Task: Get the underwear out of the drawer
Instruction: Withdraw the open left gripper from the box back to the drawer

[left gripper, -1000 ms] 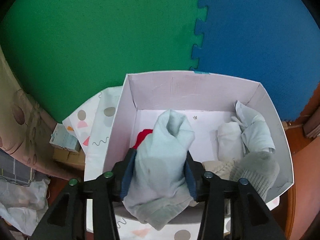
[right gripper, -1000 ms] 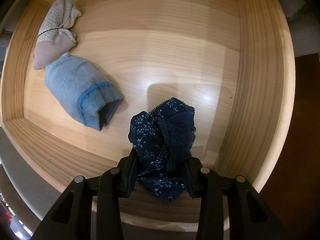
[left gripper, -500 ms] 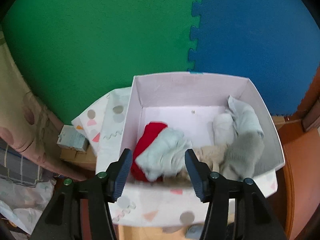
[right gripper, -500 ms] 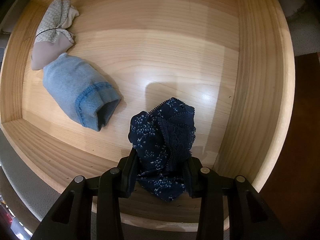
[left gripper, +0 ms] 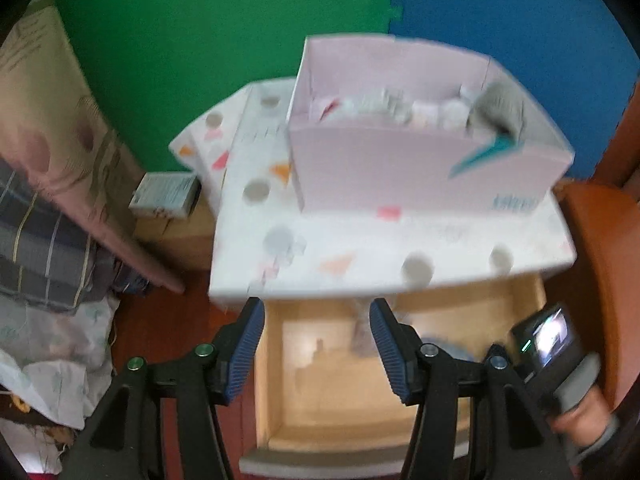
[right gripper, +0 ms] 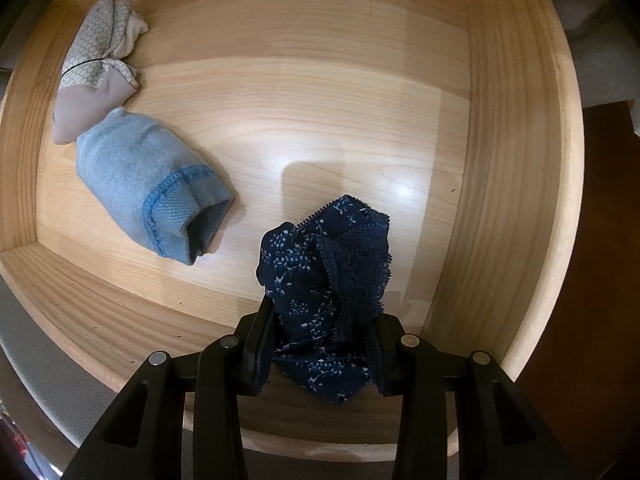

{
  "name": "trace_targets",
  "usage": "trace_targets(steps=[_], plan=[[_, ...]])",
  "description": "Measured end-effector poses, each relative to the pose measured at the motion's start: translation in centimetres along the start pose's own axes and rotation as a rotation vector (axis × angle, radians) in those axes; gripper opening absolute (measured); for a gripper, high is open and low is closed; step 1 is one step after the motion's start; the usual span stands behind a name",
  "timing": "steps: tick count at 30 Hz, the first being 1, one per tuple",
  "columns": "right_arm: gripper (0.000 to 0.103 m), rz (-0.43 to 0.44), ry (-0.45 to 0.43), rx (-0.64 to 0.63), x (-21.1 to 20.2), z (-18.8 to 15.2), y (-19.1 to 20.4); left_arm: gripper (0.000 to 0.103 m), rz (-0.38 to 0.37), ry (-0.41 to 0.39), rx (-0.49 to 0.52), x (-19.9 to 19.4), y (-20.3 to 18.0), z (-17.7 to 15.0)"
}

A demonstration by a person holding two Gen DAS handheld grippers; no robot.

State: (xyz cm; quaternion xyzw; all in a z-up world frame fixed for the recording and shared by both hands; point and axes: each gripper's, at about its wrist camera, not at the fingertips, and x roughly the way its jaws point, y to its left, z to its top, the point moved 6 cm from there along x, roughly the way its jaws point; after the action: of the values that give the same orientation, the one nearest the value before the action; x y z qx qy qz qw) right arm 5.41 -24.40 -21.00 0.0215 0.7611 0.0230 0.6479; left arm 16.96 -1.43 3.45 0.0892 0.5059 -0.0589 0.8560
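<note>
Our left hand-held gripper hangs wide open and empty above the pale wooden drawer, below the white cardboard box. Our right hand-held gripper pinches the navy floral lace underwear over the drawer floor, right of the rolled light-blue underwear.

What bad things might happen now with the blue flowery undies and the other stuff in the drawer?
The right gripper pinches only the lower part of the navy floral underwear; its loose lace top could slip free or snag on the drawer wall during lifting. The open left gripper hangs over the drawer beside the right one, so they might bump. The left view is blurry, making aiming harder.
</note>
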Motion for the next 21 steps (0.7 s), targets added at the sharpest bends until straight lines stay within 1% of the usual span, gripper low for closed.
trace_targets(steps=[2, 5, 8, 12, 15, 19, 21], plan=[[0.035, -0.009, 0.0, -0.003, 0.0, 0.0, 0.0, 0.056, 0.01, 0.039, 0.001, 1.2, 0.1, -2.6], [0.035, -0.028, -0.002, -0.013, 0.1, -0.1, 0.2, 0.056, -0.008, 0.107, -0.022, 3.3, -0.2, -6.0], [0.035, -0.042, -0.004, -0.019, 0.3, -0.3, 0.8, 0.056, -0.001, 0.142, -0.052, 5.1, -0.3, -8.1], [0.035, -0.049, -0.005, -0.021, 0.2, -0.1, 1.6, 0.056, 0.006, 0.151, -0.094, 6.7, -0.4, -9.5], [0.035, -0.049, -0.005, -0.021, 0.2, 0.0, 1.7, 0.056, 0.002, 0.159, -0.121, 8.0, -0.3, -9.8], [0.035, -0.05, -0.007, -0.023, 0.3, -0.1, 1.8, 0.056, 0.008, 0.183, -0.131, 9.6, -0.4, -10.5], [0.035, -0.052, -0.009, -0.024, 0.2, -0.1, 1.9, 0.056, 0.003, 0.186, -0.119, 10.2, -0.7, -10.9]])
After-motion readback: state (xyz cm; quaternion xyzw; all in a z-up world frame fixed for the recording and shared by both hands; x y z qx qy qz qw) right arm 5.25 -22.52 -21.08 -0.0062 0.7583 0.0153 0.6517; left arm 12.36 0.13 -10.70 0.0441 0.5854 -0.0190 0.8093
